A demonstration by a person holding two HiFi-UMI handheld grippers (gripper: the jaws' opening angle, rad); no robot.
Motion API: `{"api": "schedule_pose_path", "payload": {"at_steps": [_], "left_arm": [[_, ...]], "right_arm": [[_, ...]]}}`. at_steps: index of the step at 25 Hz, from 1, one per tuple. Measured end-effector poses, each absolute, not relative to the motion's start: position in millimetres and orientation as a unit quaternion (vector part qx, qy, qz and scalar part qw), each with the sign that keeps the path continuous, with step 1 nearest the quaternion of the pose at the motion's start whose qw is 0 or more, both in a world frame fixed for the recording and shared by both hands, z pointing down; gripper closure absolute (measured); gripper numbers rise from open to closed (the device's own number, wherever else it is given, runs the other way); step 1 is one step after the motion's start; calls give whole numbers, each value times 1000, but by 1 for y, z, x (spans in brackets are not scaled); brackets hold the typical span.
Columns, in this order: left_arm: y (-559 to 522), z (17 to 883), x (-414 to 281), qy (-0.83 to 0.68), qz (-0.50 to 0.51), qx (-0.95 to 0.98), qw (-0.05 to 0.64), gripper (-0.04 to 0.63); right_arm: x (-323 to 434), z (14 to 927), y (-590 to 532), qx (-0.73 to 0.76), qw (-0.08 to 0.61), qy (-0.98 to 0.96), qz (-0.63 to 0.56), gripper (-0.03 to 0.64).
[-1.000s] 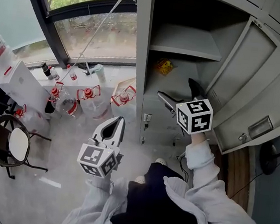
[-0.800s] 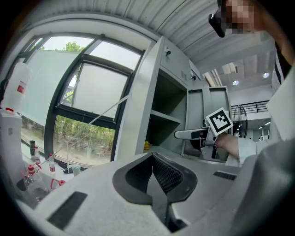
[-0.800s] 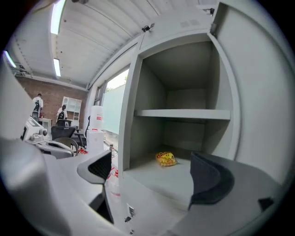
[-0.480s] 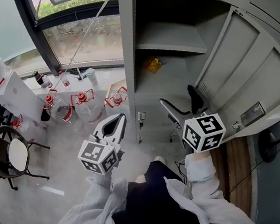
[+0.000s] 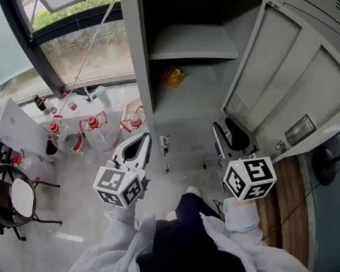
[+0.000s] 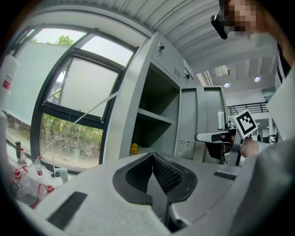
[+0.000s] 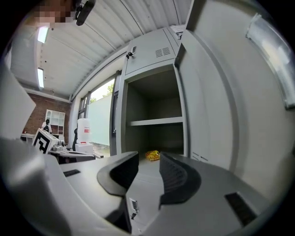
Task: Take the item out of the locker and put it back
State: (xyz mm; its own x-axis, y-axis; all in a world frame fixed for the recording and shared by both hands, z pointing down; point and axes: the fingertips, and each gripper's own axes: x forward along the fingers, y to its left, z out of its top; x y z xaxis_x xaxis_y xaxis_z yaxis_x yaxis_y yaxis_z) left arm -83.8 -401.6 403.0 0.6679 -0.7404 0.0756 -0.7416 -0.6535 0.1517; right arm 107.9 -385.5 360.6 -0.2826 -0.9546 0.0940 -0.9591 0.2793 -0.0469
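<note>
Locker point(image 5: 127, 41) wide open, its door point(image 5: 299, 86) swung out to the right. The yellow item point(image 5: 173, 76) sits inside the locker, toward the back, under the locker's shelf point(image 5: 193, 46). The right gripper point(image 7: 148, 162) is out in front of the locker. Its jaws have just been closing, with a narrow gap left and nothing between them. The left gripper point(image 6: 153, 157) is also in front of the locker, jaws pressed together, empty.

Head view steeply down, both gripper views level, all sharing locker point(image 5: 193, 43)
</note>
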Motion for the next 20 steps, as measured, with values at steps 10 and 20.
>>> {"api": "schedule_pose_path", "payload": {"at_steps": [10, 20], "left_arm": [[-392, 411, -74, -403, 3, 910, 102, 589], [-386, 426, -72, -404, 21, 908, 108, 589]], "right_arm": [[124, 395, -358, 605, 26, -794, 59, 617], [122, 420, -351, 602, 61, -793, 71, 617]]}}
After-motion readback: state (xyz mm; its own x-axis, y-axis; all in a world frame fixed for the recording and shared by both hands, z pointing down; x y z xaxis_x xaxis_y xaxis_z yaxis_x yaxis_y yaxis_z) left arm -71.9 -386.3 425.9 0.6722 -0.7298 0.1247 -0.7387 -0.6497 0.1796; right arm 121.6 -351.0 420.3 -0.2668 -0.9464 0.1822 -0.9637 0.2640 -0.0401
